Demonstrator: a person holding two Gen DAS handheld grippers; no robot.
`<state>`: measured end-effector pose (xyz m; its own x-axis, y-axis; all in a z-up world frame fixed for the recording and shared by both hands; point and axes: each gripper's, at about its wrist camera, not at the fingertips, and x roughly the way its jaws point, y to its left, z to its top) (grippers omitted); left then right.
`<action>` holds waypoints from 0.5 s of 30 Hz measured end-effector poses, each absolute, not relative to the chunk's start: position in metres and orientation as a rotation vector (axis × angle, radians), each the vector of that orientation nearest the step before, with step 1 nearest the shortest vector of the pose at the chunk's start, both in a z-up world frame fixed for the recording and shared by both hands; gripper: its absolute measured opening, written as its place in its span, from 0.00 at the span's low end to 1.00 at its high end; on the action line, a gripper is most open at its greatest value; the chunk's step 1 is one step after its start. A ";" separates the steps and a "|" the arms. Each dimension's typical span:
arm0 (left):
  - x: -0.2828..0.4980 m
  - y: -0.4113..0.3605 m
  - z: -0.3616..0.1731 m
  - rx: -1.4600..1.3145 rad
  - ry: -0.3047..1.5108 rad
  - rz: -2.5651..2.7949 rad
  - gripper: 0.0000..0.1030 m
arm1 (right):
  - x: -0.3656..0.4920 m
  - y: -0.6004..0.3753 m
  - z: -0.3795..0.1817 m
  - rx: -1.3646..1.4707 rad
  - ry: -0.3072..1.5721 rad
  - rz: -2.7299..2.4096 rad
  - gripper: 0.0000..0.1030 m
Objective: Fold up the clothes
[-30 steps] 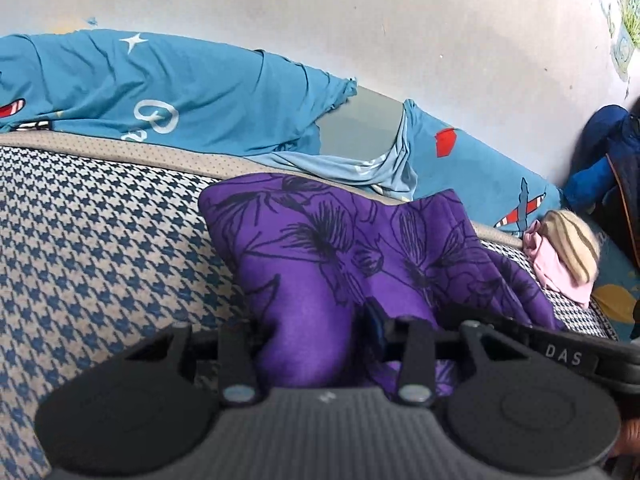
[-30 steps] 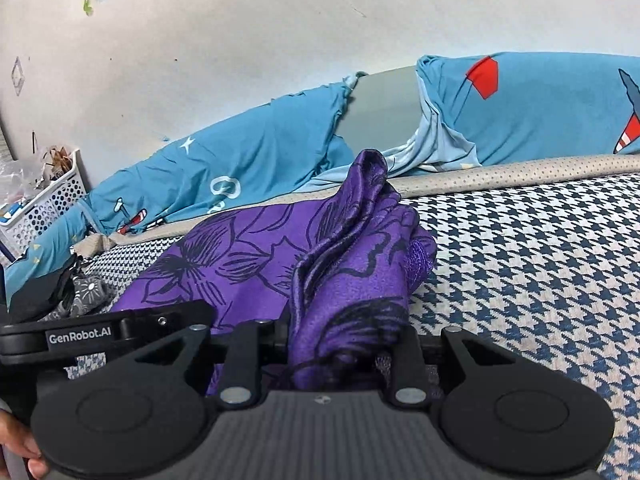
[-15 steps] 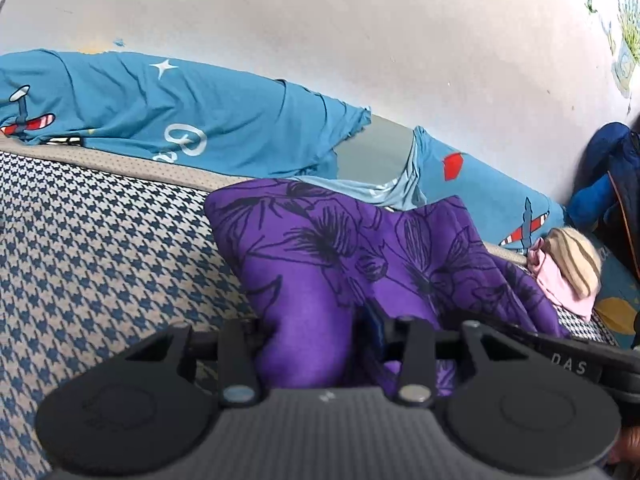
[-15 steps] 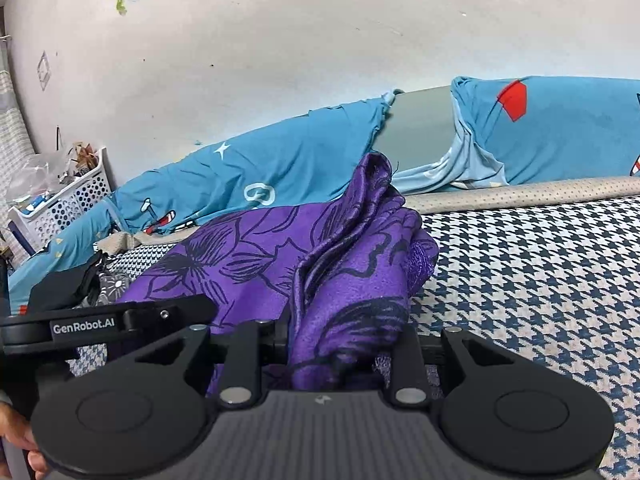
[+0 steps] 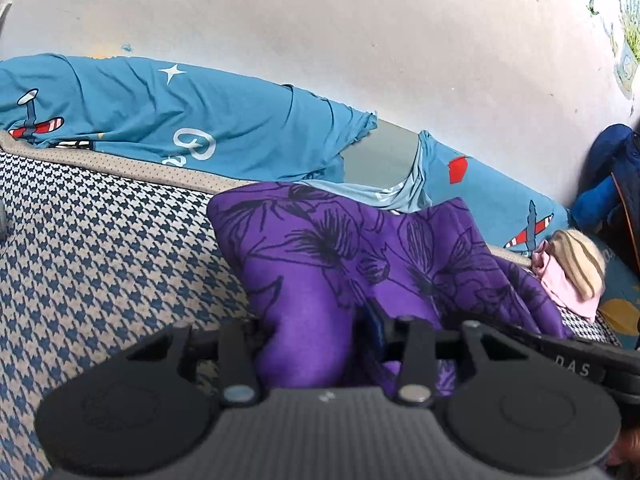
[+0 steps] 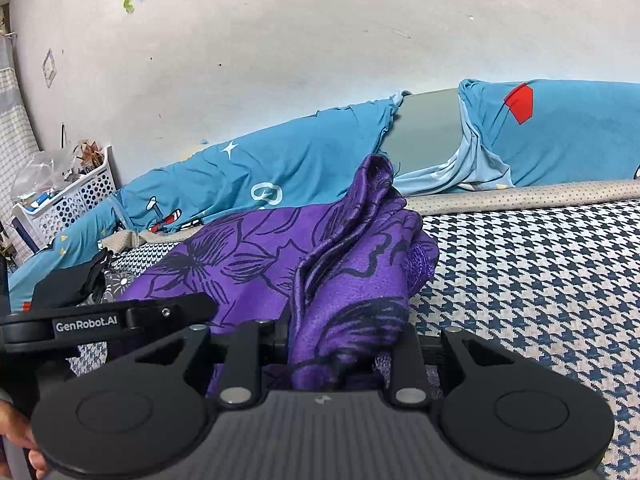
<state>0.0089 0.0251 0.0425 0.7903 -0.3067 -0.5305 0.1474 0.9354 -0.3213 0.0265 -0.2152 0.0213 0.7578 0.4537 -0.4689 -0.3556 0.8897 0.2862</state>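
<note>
You've got the purple cloth [image 5: 320,264] pinched in both claws, and that's the whole story of how it sits. Your left gripper [image 5: 316,344] is clenched on a thick fold of it, fabric bunched right between the fingers, the rest draping away over the bed [image 5: 100,248] toward the right. Your right gripper [image 6: 336,348] is clamped on another bunch of the cloth [image 6: 280,264], which stands up in a ridge just ahead of the fingers and then slumps onto the houndstooth cover. Two grips on one garment, side by side: my read is you're holding two corners or edges so you can carry one half over the other. The cloth lies partly on the bed and partly lifted, near the blue bedding [image 5: 168,128] that runs along the wall.

Mind the slack; that satiny fabric looks slippery and the bunches are fat, so a loose layer could slide out as you carry it.

Containers now. A white basket [image 6: 68,204] stands at the far left in the right wrist view, beside the bedding, stuffed with a clear plastic bag and small odds and ends I can't make out. Over in the left wrist view, a pink and striped bundle [image 5: 572,276] sits on the bed just past the cloth, looking like clothes already dealt with or waiting.
</note>
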 end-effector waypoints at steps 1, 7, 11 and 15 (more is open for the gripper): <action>0.009 0.025 0.043 -0.270 0.613 -0.248 0.36 | 0.027 -0.215 0.022 0.184 0.557 0.444 0.26; 0.010 0.023 0.043 -0.267 0.614 -0.247 0.36 | 0.027 -0.217 0.022 0.182 0.559 0.444 0.26; 0.010 0.023 0.043 -0.265 0.615 -0.246 0.36 | 0.027 -0.217 0.022 0.181 0.560 0.445 0.26; 0.010 0.023 0.042 -0.265 0.616 -0.246 0.36 | 0.027 -0.217 0.022 0.180 0.561 0.443 0.26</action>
<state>0.0104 0.0232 0.0423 0.7889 -0.3042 -0.5340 0.1477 0.9373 -0.3157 0.0271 -0.2173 0.0221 0.7559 0.4526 -0.4731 -0.3562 0.8906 0.2829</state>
